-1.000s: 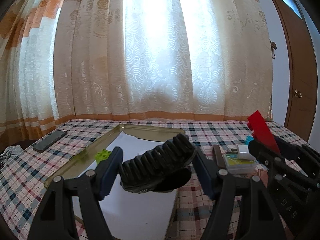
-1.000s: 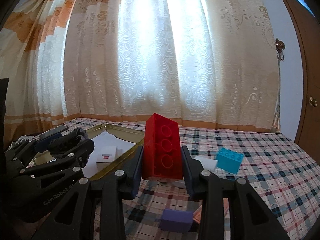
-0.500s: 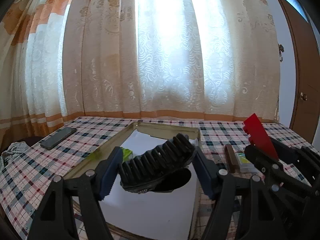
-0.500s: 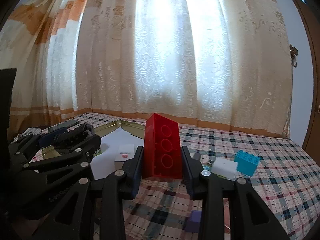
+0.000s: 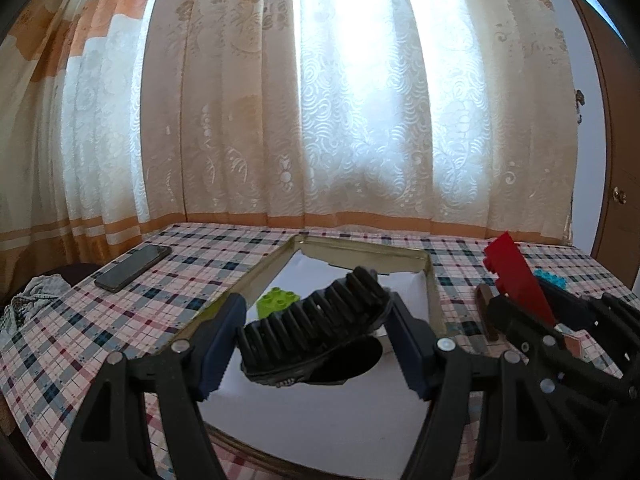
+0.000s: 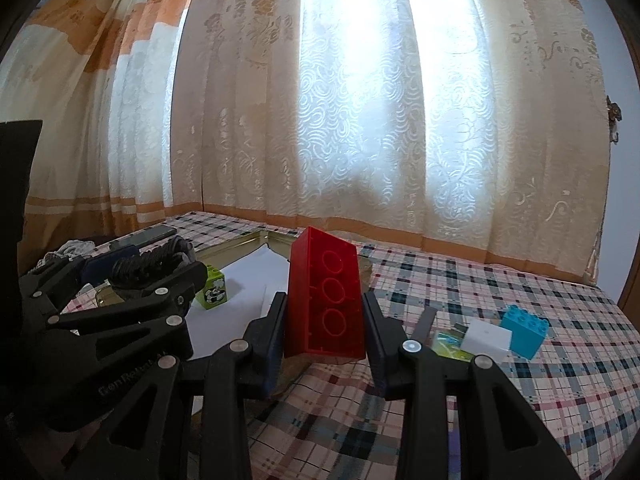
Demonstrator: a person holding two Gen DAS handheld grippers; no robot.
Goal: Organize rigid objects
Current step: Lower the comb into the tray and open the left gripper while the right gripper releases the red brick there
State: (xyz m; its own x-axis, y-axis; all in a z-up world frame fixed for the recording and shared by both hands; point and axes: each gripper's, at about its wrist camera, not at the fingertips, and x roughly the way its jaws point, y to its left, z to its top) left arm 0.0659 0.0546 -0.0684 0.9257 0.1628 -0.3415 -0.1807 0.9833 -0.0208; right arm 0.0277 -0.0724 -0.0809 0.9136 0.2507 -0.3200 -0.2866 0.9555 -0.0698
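Note:
My left gripper (image 5: 312,340) is shut on a black ribbed brush-like object (image 5: 316,324) and holds it tilted above the white-lined metal tray (image 5: 256,276). A green block (image 5: 278,302) lies in the tray behind it. My right gripper (image 6: 324,328) is shut on a tall red brick (image 6: 326,300), held upright near the tray's right edge; the brick also shows in the left wrist view (image 5: 516,280). The left gripper (image 6: 156,272) appears at the left of the right wrist view, beside the green block (image 6: 212,292).
A phone (image 5: 132,268) lies on the checked tablecloth left of the tray. Right of the tray lie a blue block (image 6: 524,330), a white box (image 6: 486,338), a brown bar (image 5: 486,312) and a yellow-green packet (image 6: 448,342). Curtains hang behind the table.
Both grippers have moved left and forward over the tray, each holding its object. The green block now shows closer; a white box seen earlier in the tray is out of sight.

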